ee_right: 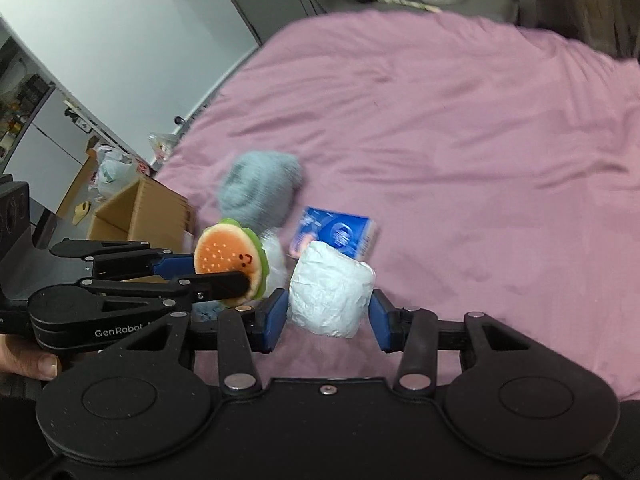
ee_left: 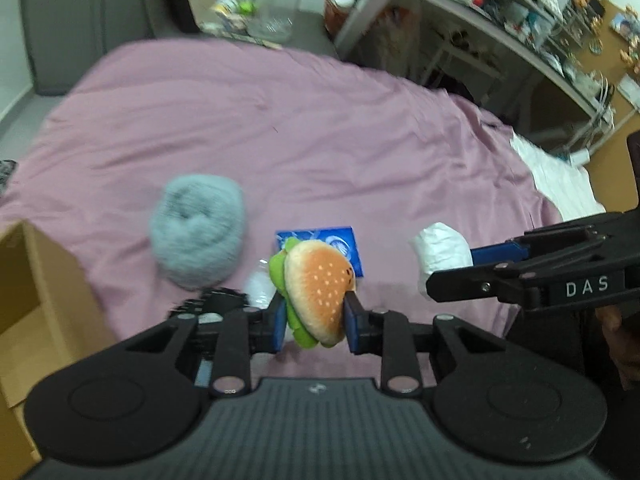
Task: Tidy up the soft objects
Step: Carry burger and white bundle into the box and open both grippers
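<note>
At the far left, an open cardboard box (ee_left: pixel 36 292) stands at the edge of the bed, beside the pink bedsheet (ee_left: pixel 312 128). To its right, a grey knitted hat (ee_left: pixel 198 230) lies rolled up on the sheet.

The left gripper (ee_left: pixel 314 306) is clamped on a plush hamburger toy (ee_left: pixel 316 292); both blue pads press against the toy's sides and the toy hangs clear of the sheet. In the right wrist view a small smiling face is visible on the bun. A crumpled clear plastic wrapper (ee_left: pixel 258 286) lies on the sheet just beside the toy, below the hat.

Behind the toy, a blue tissue pack (ee_right: pixel 340 234) rests flat on the sheet.

The right gripper (ee_right: pixel 330 312) grips a white crumpled bundle (ee_right: pixel 330 290), material not identifiable, with a pad against each side. The bundle is lifted off the sheet, in front of the tissue pack.

A hand (ee_right: pixel 28 362) holding the left gripper shows at the left edge of the right wrist view.

A clear glass jar (ee_left: pixel 276 4) stands beyond the far edge of the bed.
</note>
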The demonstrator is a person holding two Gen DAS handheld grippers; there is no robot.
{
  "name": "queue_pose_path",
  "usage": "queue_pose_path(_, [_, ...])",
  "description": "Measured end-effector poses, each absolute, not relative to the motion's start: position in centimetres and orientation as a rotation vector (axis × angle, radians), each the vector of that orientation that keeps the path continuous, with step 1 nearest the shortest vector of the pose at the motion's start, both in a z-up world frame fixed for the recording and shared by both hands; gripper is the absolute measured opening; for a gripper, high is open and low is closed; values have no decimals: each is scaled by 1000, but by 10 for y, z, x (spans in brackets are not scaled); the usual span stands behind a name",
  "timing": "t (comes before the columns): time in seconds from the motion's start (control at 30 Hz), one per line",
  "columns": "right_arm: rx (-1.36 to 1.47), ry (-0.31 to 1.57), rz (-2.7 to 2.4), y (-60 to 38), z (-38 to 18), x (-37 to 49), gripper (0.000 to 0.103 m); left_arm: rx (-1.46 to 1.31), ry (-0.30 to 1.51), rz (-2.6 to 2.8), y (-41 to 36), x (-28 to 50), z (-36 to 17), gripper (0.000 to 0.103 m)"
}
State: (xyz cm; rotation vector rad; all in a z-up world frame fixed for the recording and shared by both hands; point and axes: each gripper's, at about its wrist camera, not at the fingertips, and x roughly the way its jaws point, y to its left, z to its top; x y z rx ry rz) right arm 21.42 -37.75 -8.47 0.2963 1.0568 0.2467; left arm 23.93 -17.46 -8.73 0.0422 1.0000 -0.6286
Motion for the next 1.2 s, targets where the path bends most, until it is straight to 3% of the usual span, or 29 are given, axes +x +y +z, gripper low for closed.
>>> queue_pose_path(0.5, [181, 942, 283, -317, -49, 199, 44, -17, 864, -435, -100, 212, -51, 28])
queue_pose_path(1.2, [128, 894, 362, -240, -37, 213, 44, -98, 833, -223, 10, 205, -59, 28])
